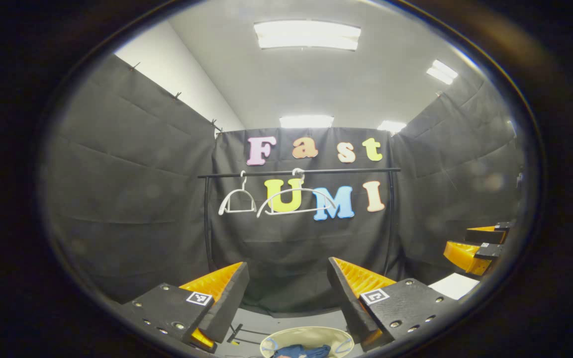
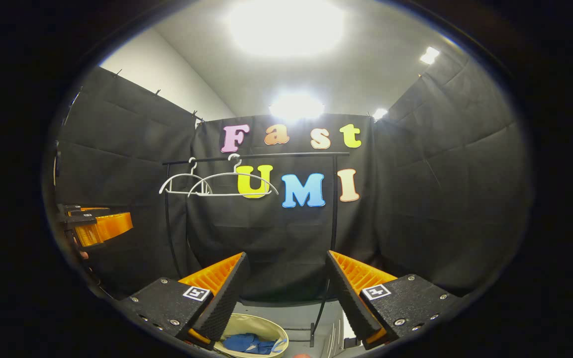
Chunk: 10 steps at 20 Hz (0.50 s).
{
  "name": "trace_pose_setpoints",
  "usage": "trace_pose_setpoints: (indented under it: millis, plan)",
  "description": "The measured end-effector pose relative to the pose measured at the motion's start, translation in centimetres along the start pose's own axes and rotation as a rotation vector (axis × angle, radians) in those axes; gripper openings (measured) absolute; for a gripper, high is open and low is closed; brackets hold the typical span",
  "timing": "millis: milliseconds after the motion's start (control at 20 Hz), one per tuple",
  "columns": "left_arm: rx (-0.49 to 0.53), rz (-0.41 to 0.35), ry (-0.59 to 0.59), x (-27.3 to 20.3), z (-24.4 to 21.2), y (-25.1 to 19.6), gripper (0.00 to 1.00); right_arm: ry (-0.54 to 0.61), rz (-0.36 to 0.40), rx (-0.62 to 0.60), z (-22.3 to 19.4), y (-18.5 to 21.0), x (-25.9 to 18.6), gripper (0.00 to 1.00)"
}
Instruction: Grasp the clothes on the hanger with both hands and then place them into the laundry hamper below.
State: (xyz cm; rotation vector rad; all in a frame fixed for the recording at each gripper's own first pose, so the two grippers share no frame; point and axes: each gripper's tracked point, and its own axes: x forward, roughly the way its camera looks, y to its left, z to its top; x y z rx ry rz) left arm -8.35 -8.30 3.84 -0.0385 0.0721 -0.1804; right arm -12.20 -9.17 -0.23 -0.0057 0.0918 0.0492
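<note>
Two bare white hangers [image 1: 294,201] [image 2: 232,183] hang on a black rail [image 1: 299,172] [image 2: 256,156] at the back wall. Below, a round cream laundry hamper [image 1: 341,336] [image 2: 246,324] holds blue clothes [image 1: 301,351] [image 2: 246,343]. My left gripper [image 1: 286,293] is open, with nothing between its fingers, raised above and in front of the hamper. My right gripper [image 2: 286,288] is open too and holds nothing. In the left gripper view the right gripper [image 1: 475,246] appears at the right edge; in the right gripper view the left gripper [image 2: 95,223] appears at the left edge.
The rail rests on thin black uprights [image 2: 334,209] [image 1: 208,223] with feet on the grey floor [image 2: 311,333]. Black cloth walls close the booth on three sides. A white sheet [image 1: 453,286] lies low on the right in the left gripper view.
</note>
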Motion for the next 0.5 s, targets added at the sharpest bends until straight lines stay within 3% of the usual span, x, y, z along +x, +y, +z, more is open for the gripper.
trace_pose_setpoints:
  millis: [500]
  plan:
    - [0.013, 0.004, -0.021, 0.65, 0.32, -0.46, 0.92, -0.015, 0.006, 0.005, 0.38, -0.28, 0.47, 0.95]
